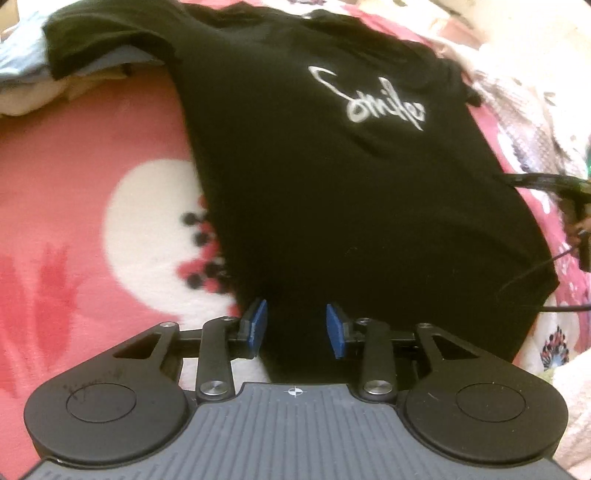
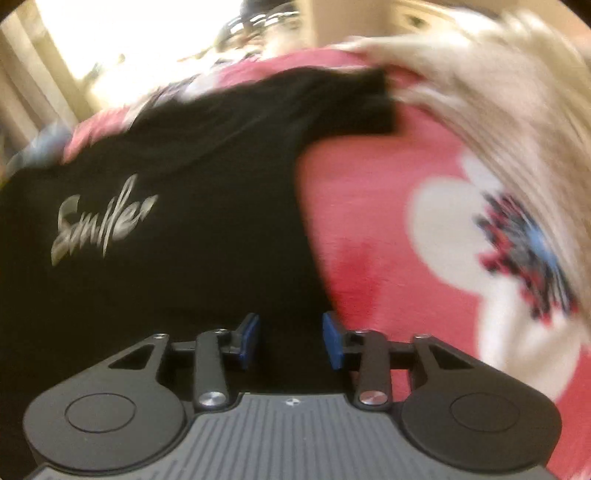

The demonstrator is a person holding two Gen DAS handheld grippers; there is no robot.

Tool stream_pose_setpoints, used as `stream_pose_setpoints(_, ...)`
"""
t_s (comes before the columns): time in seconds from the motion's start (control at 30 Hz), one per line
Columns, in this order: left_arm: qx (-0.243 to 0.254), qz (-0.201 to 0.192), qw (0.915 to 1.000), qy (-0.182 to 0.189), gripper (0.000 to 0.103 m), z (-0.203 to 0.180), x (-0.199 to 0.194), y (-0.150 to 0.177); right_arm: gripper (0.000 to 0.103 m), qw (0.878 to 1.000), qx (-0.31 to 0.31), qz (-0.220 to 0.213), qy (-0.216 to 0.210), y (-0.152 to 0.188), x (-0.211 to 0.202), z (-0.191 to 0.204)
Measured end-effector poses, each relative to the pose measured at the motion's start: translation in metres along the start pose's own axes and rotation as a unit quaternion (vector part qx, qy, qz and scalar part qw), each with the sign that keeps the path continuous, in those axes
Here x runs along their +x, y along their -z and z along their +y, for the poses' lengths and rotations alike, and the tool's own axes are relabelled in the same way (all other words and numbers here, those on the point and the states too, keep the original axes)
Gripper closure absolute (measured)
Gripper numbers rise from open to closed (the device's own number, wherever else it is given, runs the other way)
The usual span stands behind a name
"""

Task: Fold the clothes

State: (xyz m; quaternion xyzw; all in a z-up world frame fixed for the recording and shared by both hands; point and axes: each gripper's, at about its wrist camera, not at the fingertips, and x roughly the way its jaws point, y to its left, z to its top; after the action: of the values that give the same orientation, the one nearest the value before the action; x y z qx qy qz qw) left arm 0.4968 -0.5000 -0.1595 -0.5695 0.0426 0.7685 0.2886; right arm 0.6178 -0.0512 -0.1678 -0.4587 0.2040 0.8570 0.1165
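Observation:
A black T-shirt (image 1: 332, 184) with silver script lettering (image 1: 373, 99) lies spread face up on a pink floral blanket (image 1: 92, 155). My left gripper (image 1: 295, 314) is open, its blue pads (image 1: 258, 321) apart over the shirt's near hem by the left corner. One sleeve (image 1: 110, 33) rests on a pile of clothes. The right wrist view is motion-blurred. There the same T-shirt (image 2: 166, 277) fills the left side, and my right gripper (image 2: 290, 325) is open over the hem near the shirt's right edge. The other sleeve (image 2: 351, 99) stretches to the right.
A pile of light blue and white clothes (image 1: 29, 74) sits at the far left. A dark device with a cable (image 1: 576, 206) shows at the right edge. Cream fleece fabric (image 2: 498, 92) lies at the blanket's (image 2: 388, 221) far right. A blurred person (image 2: 266, 29) is beyond the bed.

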Motion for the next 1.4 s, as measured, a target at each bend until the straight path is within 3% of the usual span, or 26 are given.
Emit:
stream_pose_setpoints(0.1,0.009,-0.023,0.9996,-0.014,0.061,0.004,-0.01,-0.023,0.061,0.998,0.055,-0.024,-0.007,-0.021,-0.012,-0.018)
stream_pose_setpoints(0.23,0.023,-0.047,0.9986,-0.005,0.057,0.0,-0.002,-0.08,0.061,0.992,0.11,-0.049,-0.028,-0.06,0.001,-0.029)
stream_pose_setpoints(0.37,0.039,-0.064,0.9971,0.013,0.056,-0.018,0.021,-0.131,0.061,0.969,0.237,-0.055,-0.052,-0.091,0.037,-0.06)
stream_pose_setpoints(0.5,0.071,-0.086,0.9936,0.018,0.056,-0.047,0.054,-0.163,0.061,0.936,0.34,-0.062,-0.066,-0.111,0.073,-0.088)
stream_pose_setpoints(0.67,0.096,-0.113,0.9883,0.034,0.056,-0.083,0.1,-0.199,0.061,0.93,0.352,-0.087,-0.064,-0.13,0.091,-0.087)
stream_pose_setpoints(0.73,0.09,-0.125,0.987,0.045,0.056,-0.095,0.113,-0.216,0.065,0.929,0.353,-0.096,-0.061,-0.136,0.098,-0.086)
stream_pose_setpoints(0.8,0.07,-0.132,0.9871,0.057,0.056,-0.105,0.128,-0.234,0.089,0.935,0.333,-0.11,-0.054,-0.141,0.093,-0.08)
stream_pose_setpoints(0.83,0.056,-0.134,0.9876,0.06,0.056,-0.111,0.137,-0.242,0.094,0.938,0.322,-0.117,-0.05,-0.144,0.091,-0.076)
stream_pose_setpoints(0.97,-0.002,-0.113,0.9922,0.052,0.056,-0.125,0.171,-0.268,0.098,0.949,0.276,-0.146,-0.034,-0.154,0.08,-0.063)
stream_pose_setpoints(1.17,-0.023,-0.097,0.9941,0.044,0.056,-0.124,0.189,-0.274,0.098,0.96,0.207,-0.188,-0.01,-0.169,0.064,-0.044)
stream_pose_setpoints(1.23,-0.025,-0.095,0.994,0.049,0.056,-0.121,0.189,-0.273,0.098,0.972,0.115,-0.206,-0.017,-0.179,0.054,-0.015)
stream_pose_setpoints(1.3,-0.032,-0.093,0.9935,0.057,0.056,-0.116,0.188,-0.274,0.098,0.978,-0.035,-0.202,-0.045,-0.18,0.047,0.029)
stream_pose_setpoints(1.33,-0.037,-0.092,0.9932,0.061,0.056,-0.113,0.187,-0.274,0.098,0.97,-0.137,-0.194,-0.047,-0.169,0.048,0.057)
stream_pose_setpoints(1.4,-0.048,-0.091,0.9921,0.071,0.056,-0.108,0.185,-0.275,0.098,0.93,-0.324,-0.17,-0.041,-0.139,0.055,0.105)
